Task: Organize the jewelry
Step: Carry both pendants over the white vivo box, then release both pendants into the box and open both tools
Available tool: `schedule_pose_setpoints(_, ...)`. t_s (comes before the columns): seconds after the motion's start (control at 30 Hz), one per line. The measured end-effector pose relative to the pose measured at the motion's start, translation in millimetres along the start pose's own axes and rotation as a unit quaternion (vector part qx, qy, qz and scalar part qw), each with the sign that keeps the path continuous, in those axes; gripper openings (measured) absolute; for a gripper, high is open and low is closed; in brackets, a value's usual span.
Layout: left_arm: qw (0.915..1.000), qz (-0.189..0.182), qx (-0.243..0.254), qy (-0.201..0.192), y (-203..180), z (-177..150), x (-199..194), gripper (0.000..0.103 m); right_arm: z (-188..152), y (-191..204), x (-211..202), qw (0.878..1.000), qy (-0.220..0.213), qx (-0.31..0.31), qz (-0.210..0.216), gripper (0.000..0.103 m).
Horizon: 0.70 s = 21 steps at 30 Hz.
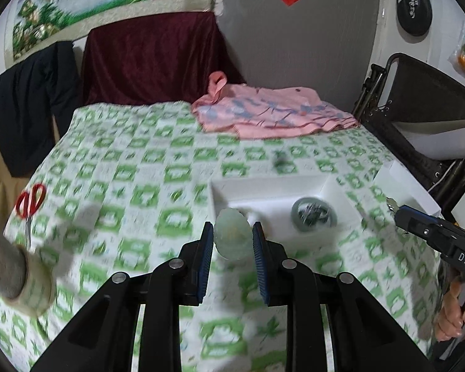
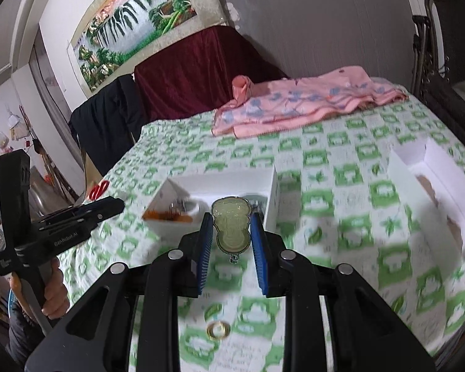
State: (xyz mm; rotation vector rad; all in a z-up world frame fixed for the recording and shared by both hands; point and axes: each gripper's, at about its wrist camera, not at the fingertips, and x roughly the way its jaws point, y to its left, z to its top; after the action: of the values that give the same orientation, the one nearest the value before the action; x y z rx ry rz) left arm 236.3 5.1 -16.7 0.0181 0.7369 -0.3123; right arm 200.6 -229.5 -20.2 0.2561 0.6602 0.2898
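My left gripper (image 1: 233, 238) is shut on a pale green jade carving (image 1: 232, 237), held above the cloth just before the near left corner of the white tray (image 1: 263, 186). A green bangle (image 1: 314, 214) with dark pieces inside lies in the tray. My right gripper (image 2: 232, 232) is shut on a yellowish jade pendant (image 2: 231, 228) with a metal rim, near the same white tray (image 2: 272, 192). A gold ring (image 2: 218, 330) lies on the cloth under the right gripper. The right gripper also shows in the left wrist view (image 1: 390, 206).
A green-and-white checked cloth (image 1: 139, 170) covers the table. Red-handled scissors (image 1: 29, 204) lie at its left edge. A folded pink cloth (image 1: 272, 111) lies at the back. A second white box (image 2: 434, 186) stands on the right. Orange pieces (image 2: 170, 215) lie in the tray.
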Motion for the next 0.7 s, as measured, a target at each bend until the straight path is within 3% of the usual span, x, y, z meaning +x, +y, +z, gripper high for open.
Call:
schedule_pose_setpoints(0.43,0.9994,-0.009,-0.005,0.034,-2.4,22.5,63.2,0.026,30.8,-9.7,67.3,0.999,0.042,0.0,-0.009,0.024)
schedule_pose_setpoints(0.7,0.9987,-0.005,0.002,0.05,-0.7,29.4,92.8,0.026,32.5,-13.5,105.6,0.997,0.065,-0.015,-0.047,0.025)
